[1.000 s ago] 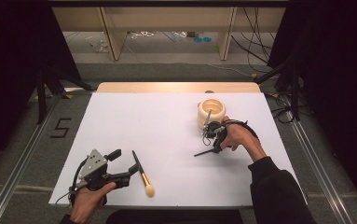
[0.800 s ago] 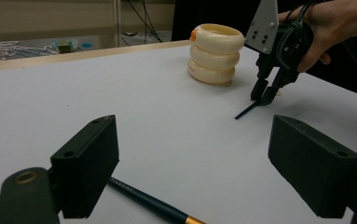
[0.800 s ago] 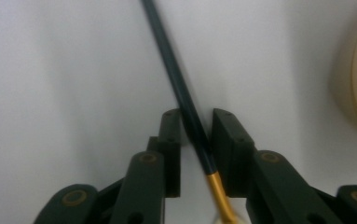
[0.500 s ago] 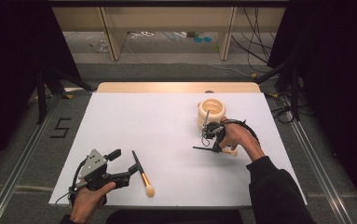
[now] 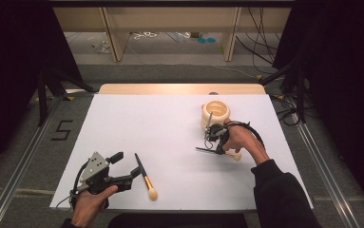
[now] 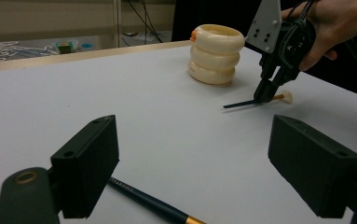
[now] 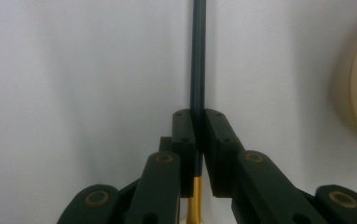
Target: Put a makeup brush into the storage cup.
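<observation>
The room was dark at both sides, and the light fell from above on the white table (image 5: pixel 170 128), which looked bright but without hard glare. The shadows there were soft and short, as under the brush (image 5: pixel 145 176) near the left gripper (image 5: pixel 122 167). In the left gripper view the near pads (image 6: pixel 90 170) were a little blurred, while the ringed cream holder (image 6: pixel 215 53) stayed sharp. In the right gripper view the table looked grey and dim, darker toward the corners, and the cream shape at the right edge was out of focus.
</observation>
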